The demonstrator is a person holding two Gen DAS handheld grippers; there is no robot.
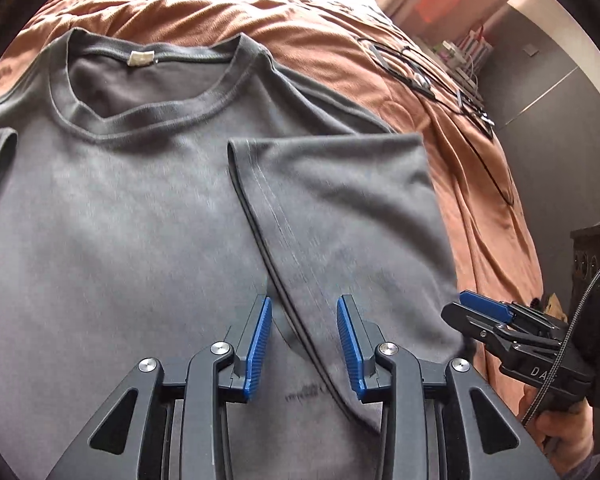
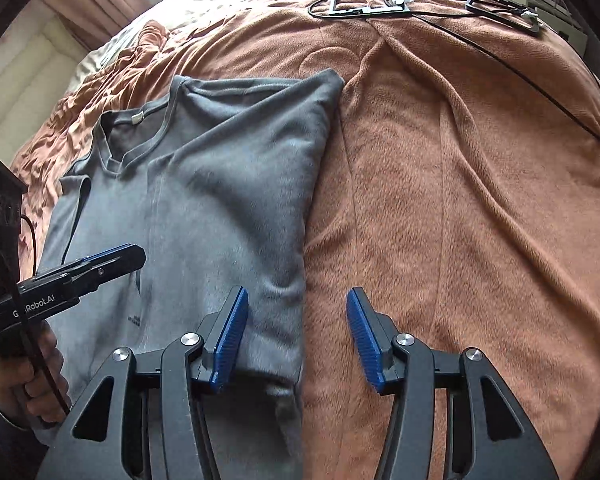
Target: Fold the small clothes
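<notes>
A grey T-shirt [image 1: 120, 208] lies face up on a brown blanket [image 1: 308, 16], neck and white label at the far end. Its right side with the sleeve [image 1: 340, 200] is folded inward over the body. My left gripper [image 1: 304, 308] is open just above that flap's hemmed edge, its blue pads either side of the edge without pressing on it. In the right wrist view the T-shirt [image 2: 220, 184] fills the left half. My right gripper [image 2: 297, 300] is open over the straight folded side edge, one pad above the cloth, the other above the blanket [image 2: 460, 200].
Black cables and small black frames [image 2: 380, 4] lie across the far right of the bed. A hand [image 2: 24, 380] holds the left gripper [image 2: 116, 256] at the shirt's left side. Curtains [image 2: 88, 4] hang beyond the bed. A shelf [image 1: 468, 52] stands at the far right.
</notes>
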